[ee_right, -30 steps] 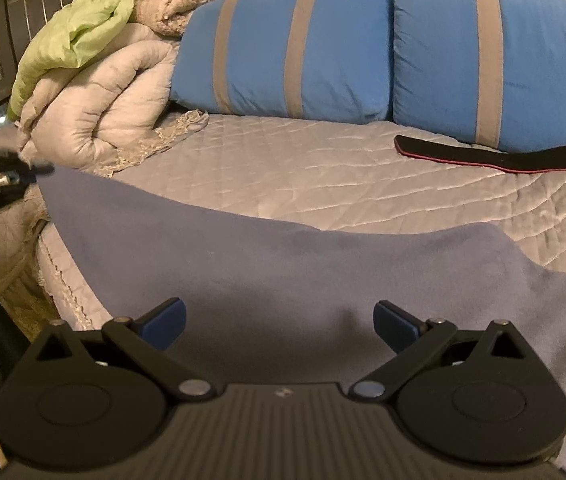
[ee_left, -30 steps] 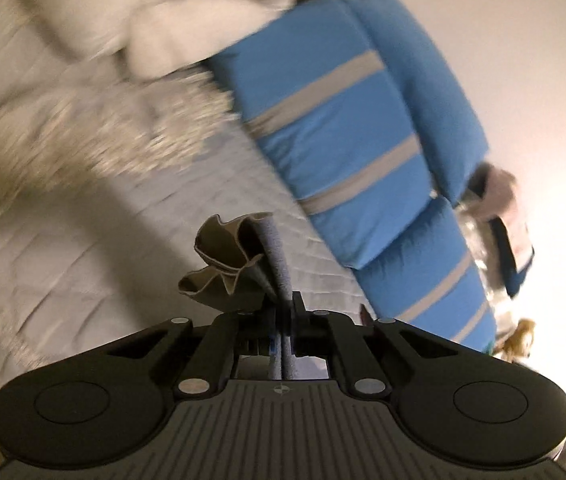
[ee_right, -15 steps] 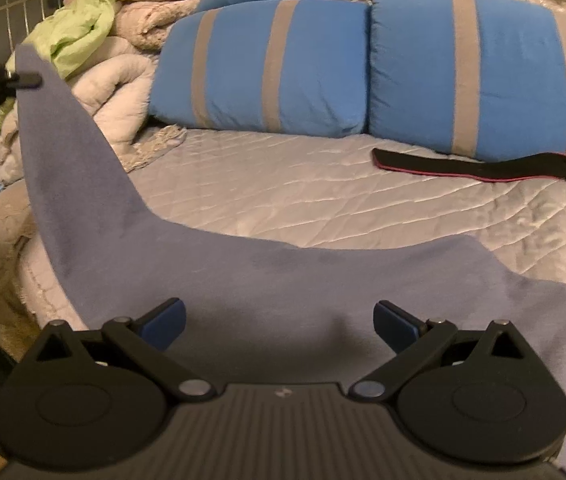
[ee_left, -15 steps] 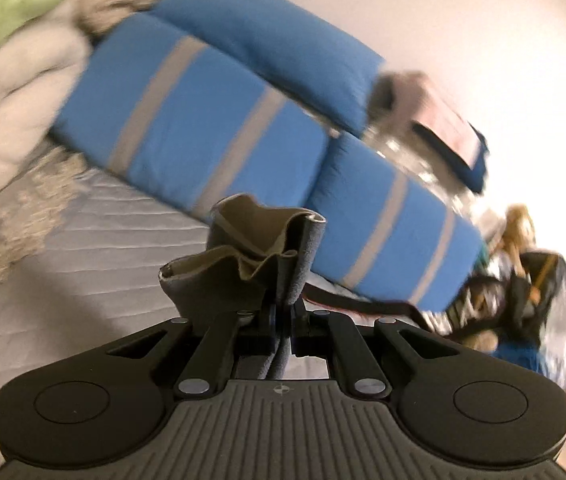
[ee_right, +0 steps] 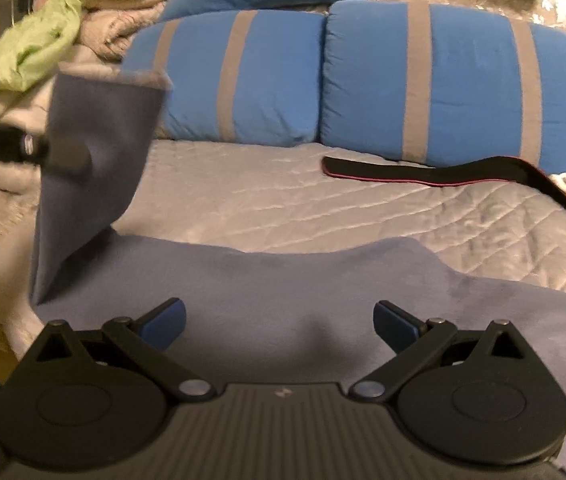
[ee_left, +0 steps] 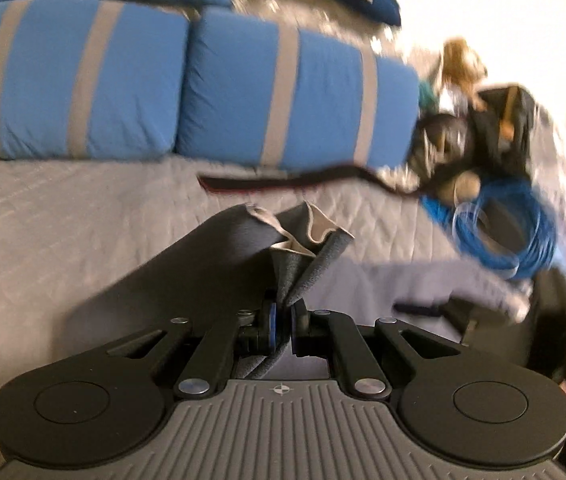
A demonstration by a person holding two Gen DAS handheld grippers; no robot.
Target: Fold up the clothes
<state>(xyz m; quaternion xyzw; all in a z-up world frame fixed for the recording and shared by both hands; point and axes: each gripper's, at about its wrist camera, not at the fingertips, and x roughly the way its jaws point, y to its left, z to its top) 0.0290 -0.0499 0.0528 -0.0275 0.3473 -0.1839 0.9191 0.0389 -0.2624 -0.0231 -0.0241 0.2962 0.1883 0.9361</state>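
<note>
Right wrist view is filled mostly by the quilted bed (ee_right: 323,200), backed by two blue striped cushions (ee_right: 443,80) with a heap of bedding (ee_right: 63,40) at the far left. Across the near part of the bed the grey-blue garment (ee_right: 303,280) is spread flat, except for its left end, which is lifted into an upright flap. A black strap (ee_right: 423,170) is seen lying beyond it, well apart from the cloth. The right gripper (ee_right: 279,320) is held low over the flat part, its jaws spread wide and nothing caught between them. In the left wrist view the left gripper (ee_left: 283,318) is seen with its jaws pinched together on a bunched corner of the garment, pale lining showing in the bunch.

A fold-over of the raised end appears to be in hand. It is judged to go best if the pinched corner is carried level across the flat cloth, edges are matched before release, and the flat part is steadied by the free gripper so that no dragging occurs.
</note>
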